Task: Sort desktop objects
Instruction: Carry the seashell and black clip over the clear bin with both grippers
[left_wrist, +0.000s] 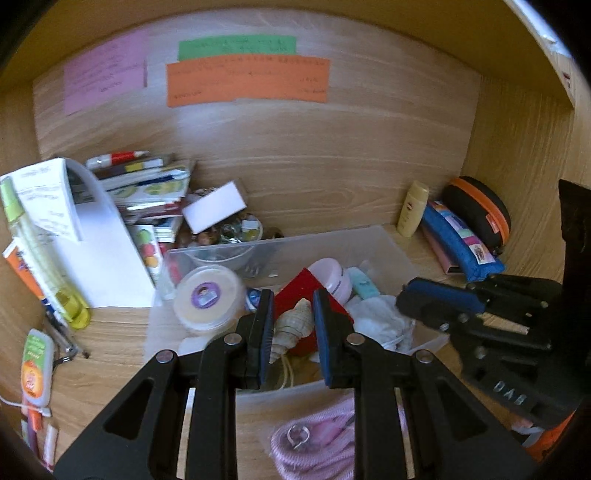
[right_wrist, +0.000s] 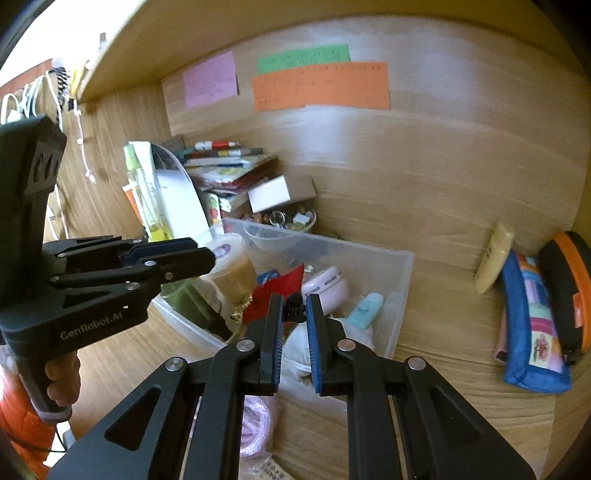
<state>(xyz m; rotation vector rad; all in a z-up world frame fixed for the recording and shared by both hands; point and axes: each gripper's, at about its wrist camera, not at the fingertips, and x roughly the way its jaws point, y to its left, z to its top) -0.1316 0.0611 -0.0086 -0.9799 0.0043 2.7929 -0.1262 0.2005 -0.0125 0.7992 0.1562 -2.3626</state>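
The clear bin (left_wrist: 384, 243) sits on the wooden desk (left_wrist: 110, 343) straight ahead of both grippers, crammed with small things. In the right wrist view a small black clip (right_wrist: 294, 311) sits between the right gripper's (right_wrist: 294, 314) blue pads, which stand narrow about it; they seem to pinch it, though motion blur leaves the contact unsure. Just beyond those jaws lie a red card (right_wrist: 275, 295), a pink jar (right_wrist: 327, 286) and a teal tube (right_wrist: 365, 309), with white cloth (right_wrist: 295, 350) beneath. The left gripper (left_wrist: 293, 306) hangs over the bin's near side, jaws parted moderately and gripping nothing; a shell (left_wrist: 295, 321) lies below, seen through the gap between them. Left of those jaws stands a round tub (left_wrist: 208, 299) with a purple label. Below the left jaws, nearer the camera, pink cord (left_wrist: 317, 439) lies on the desk. Far to the right of both jaws, against the back wall, lean a yellow bottle (left_wrist: 413, 208), a blue pouch (left_wrist: 458, 240) and a black case (left_wrist: 480, 210) with an orange zip. To the left, books (left_wrist: 147, 184) pile up, a white box (left_wrist: 214, 206) rests over a bowl of trinkets (left_wrist: 236, 230), and colored notes (left_wrist: 247, 79) hang on the wall above.
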